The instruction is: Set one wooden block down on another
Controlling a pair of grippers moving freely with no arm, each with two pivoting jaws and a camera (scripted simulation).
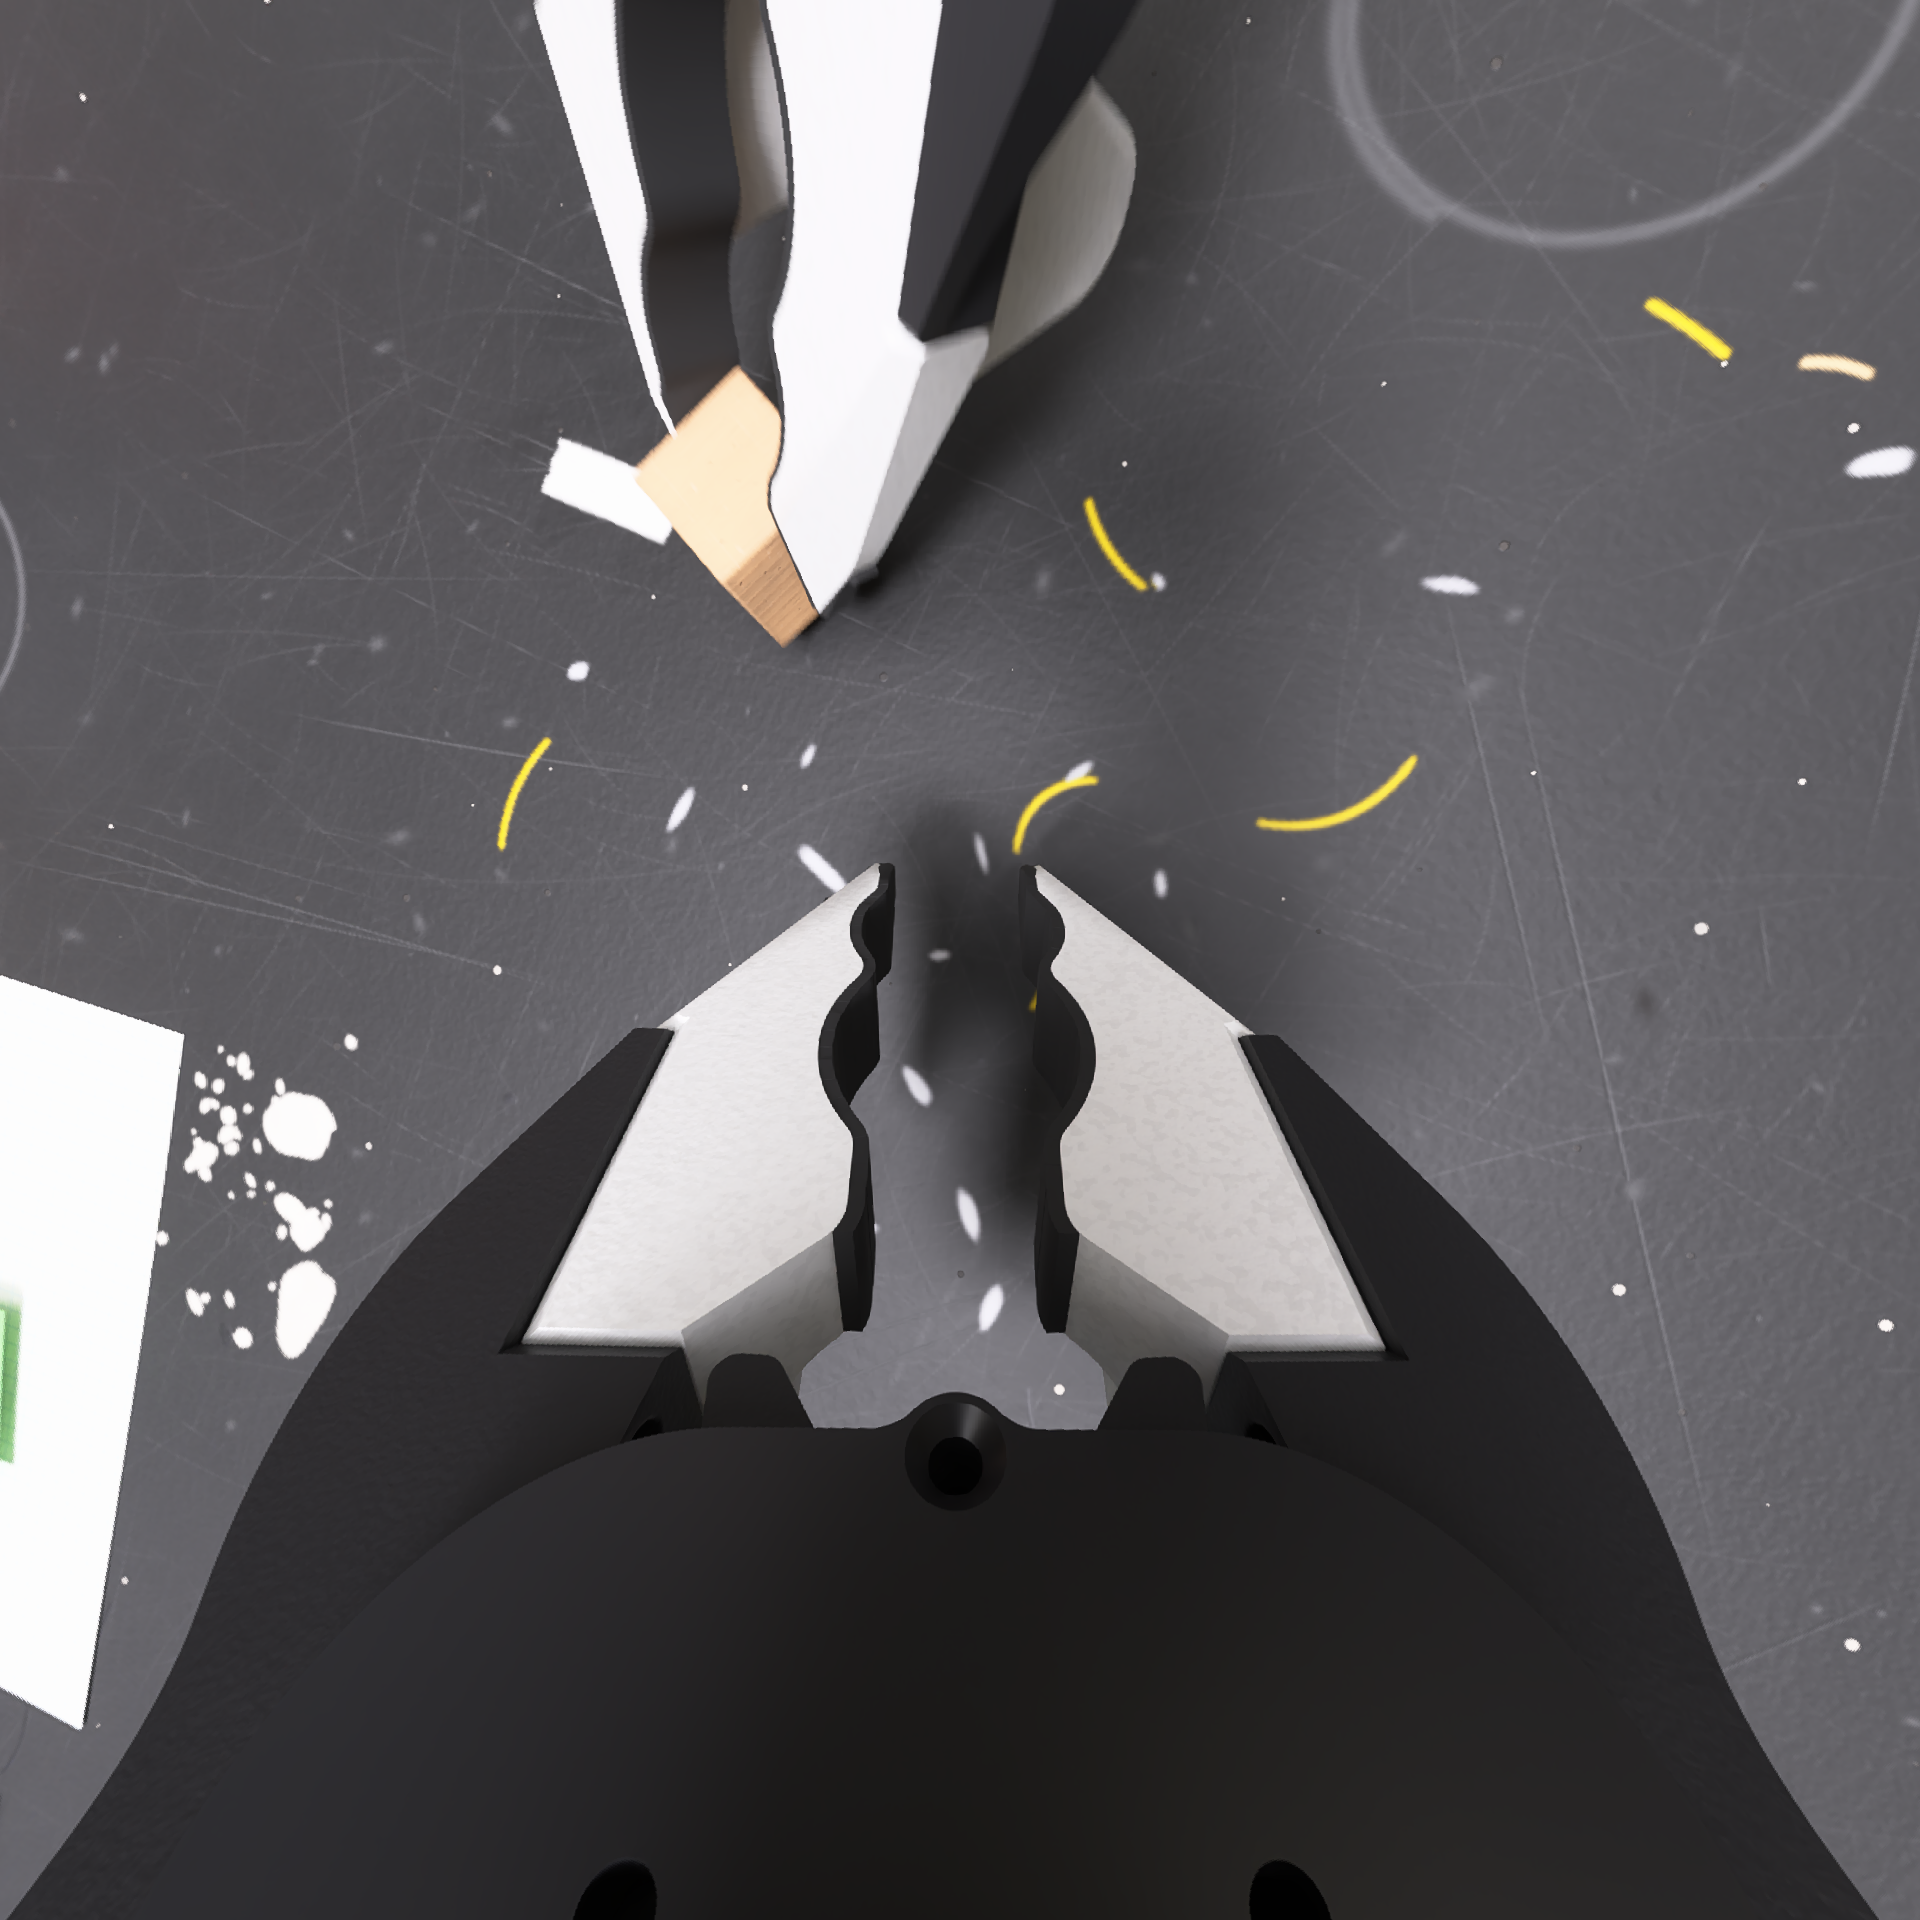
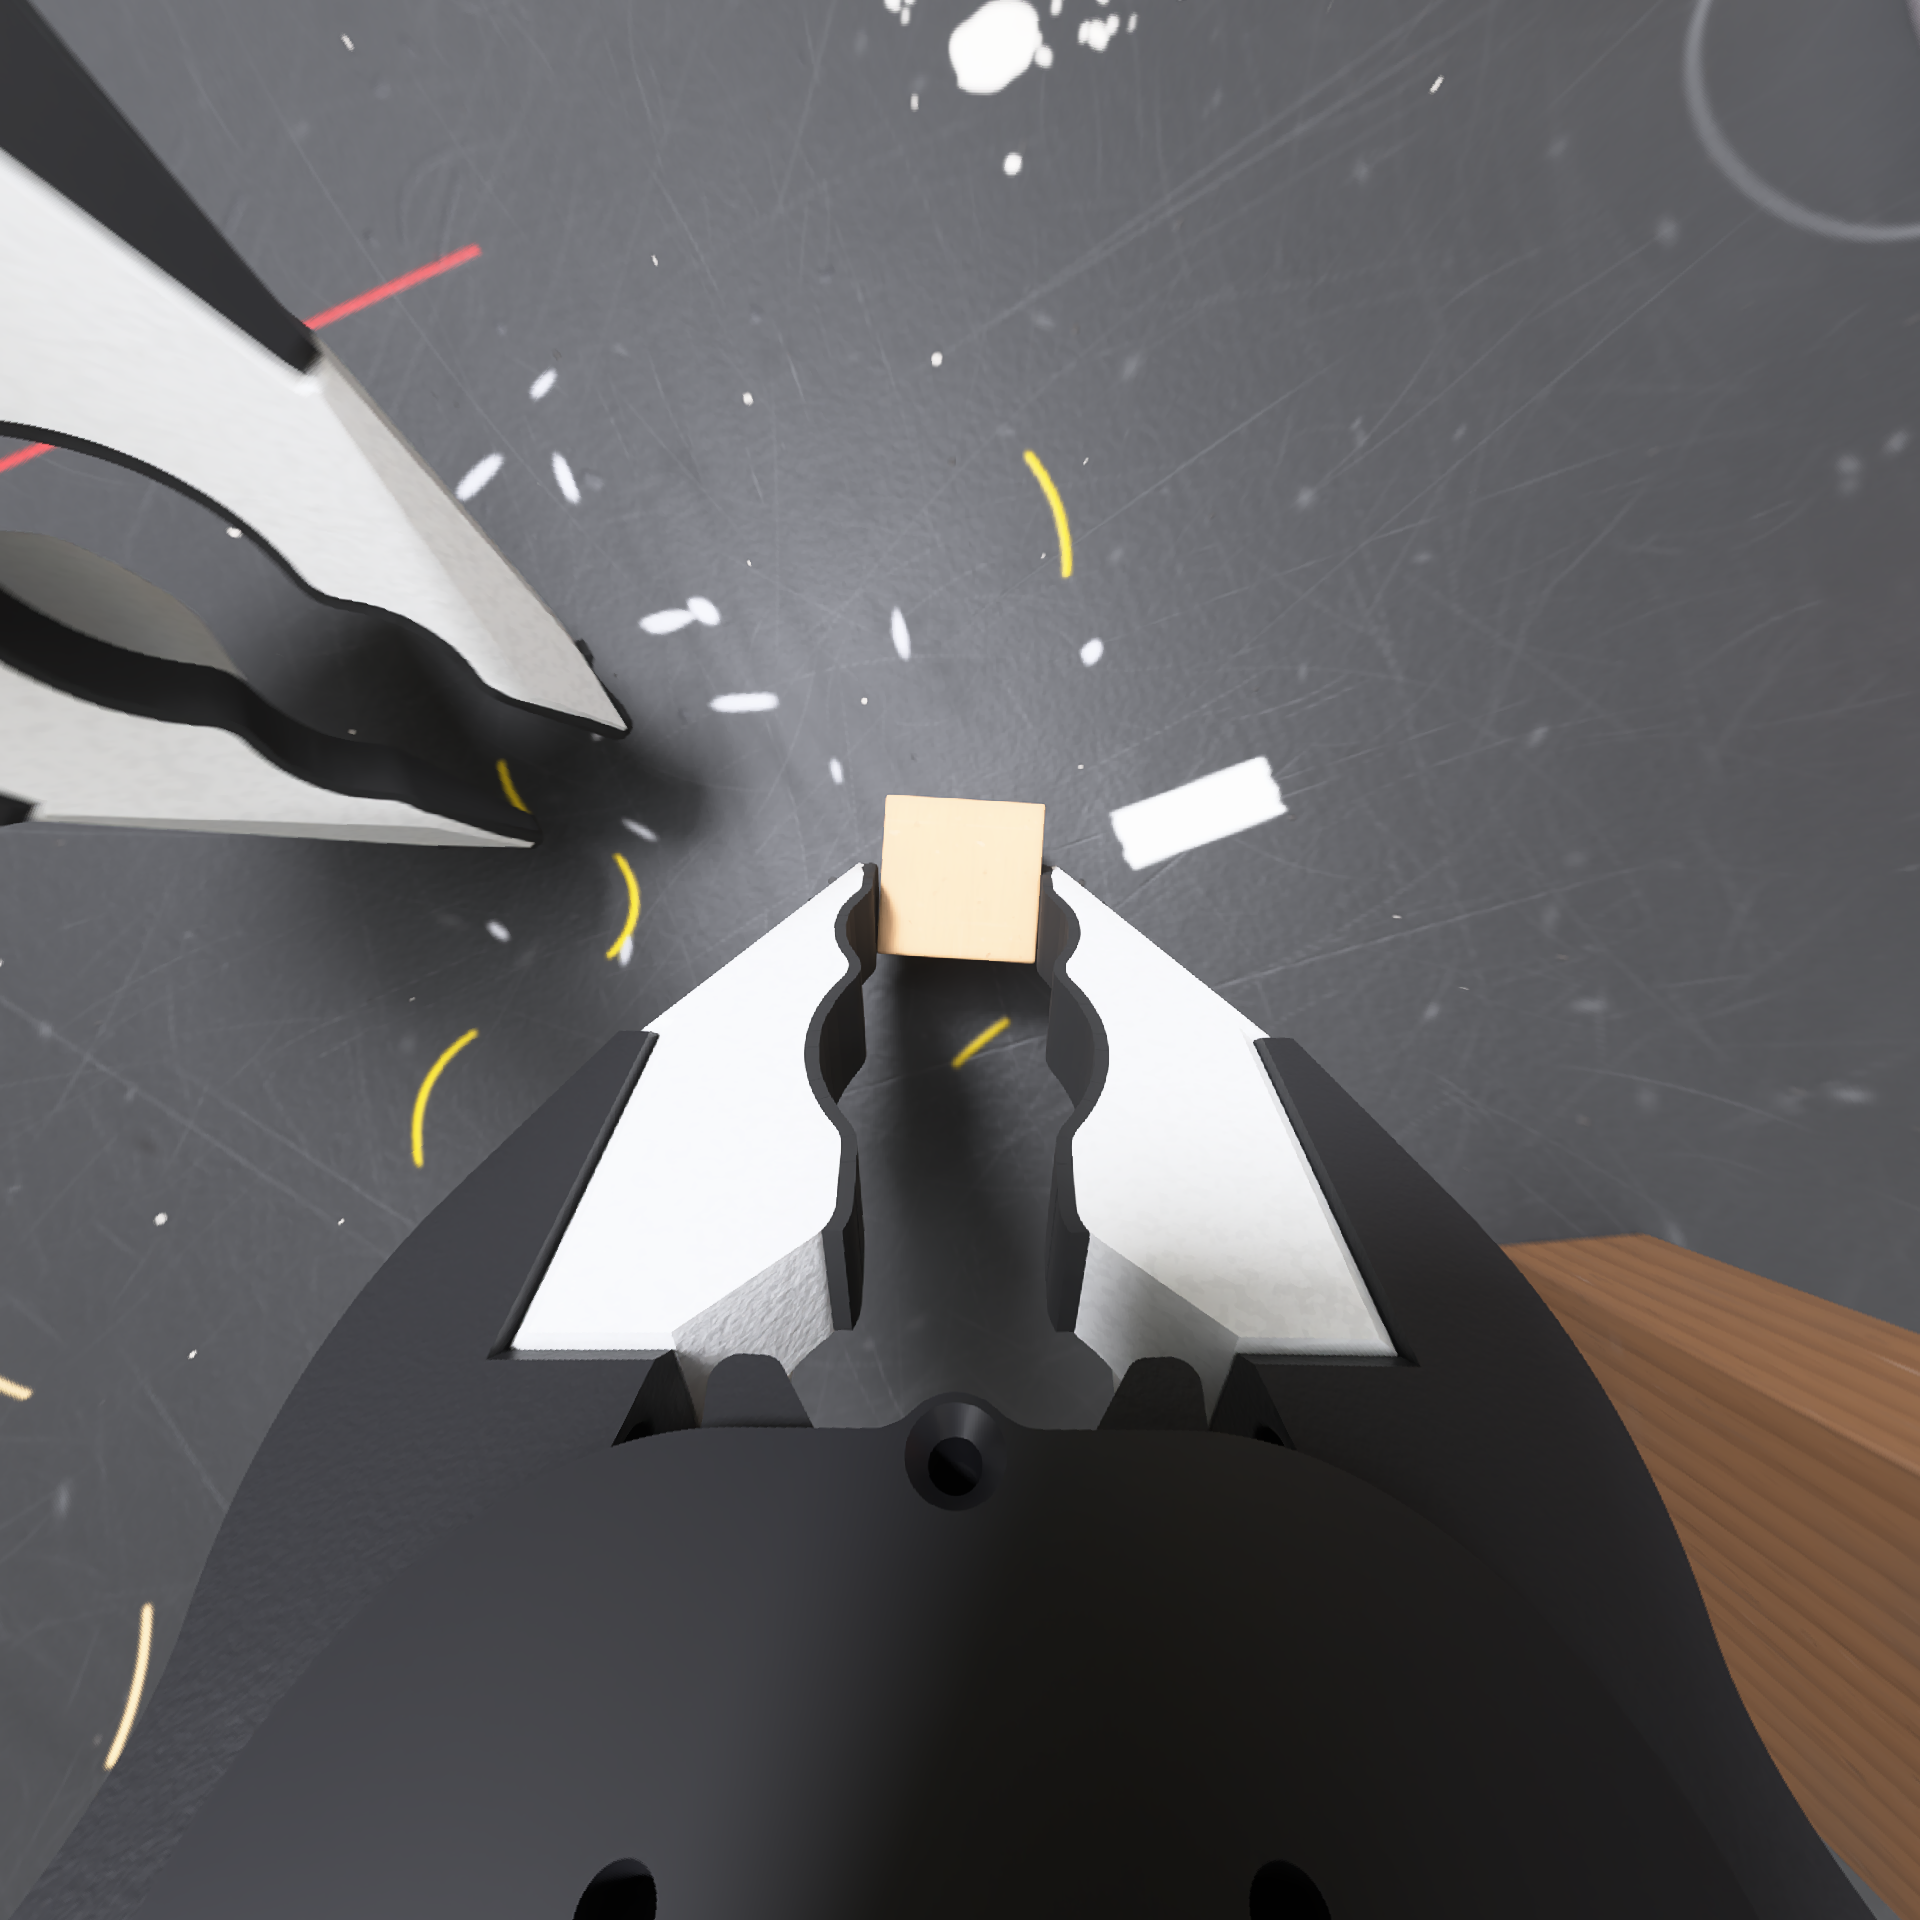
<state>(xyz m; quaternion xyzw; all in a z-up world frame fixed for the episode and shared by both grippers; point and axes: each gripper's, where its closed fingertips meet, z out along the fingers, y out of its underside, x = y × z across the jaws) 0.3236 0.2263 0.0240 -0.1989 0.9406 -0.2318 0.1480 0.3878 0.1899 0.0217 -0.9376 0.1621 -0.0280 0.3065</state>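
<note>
My right gripper (image 2: 961,873) is shut on a small light wooden cube (image 2: 961,878), held between its fingertips low over the dark table. I cannot tell if the cube touches the table. A larger, darker brown wooden block (image 2: 1714,1507) lies at the lower right, partly hidden behind this gripper's body. In the left wrist view the right gripper (image 1: 753,520) points down with the cube (image 1: 717,488) in it. My left gripper (image 1: 956,878) is open and empty, a short way in front of the cube; it also shows in the right wrist view (image 2: 577,781) at the left.
A scratched dark grey table (image 2: 1455,623) carries paint flecks and yellow arcs. A white strip of tape (image 2: 1195,810) lies just beside the cube, also seen in the left wrist view (image 1: 603,488). A white card with a green patch (image 1: 73,1299) lies at the left.
</note>
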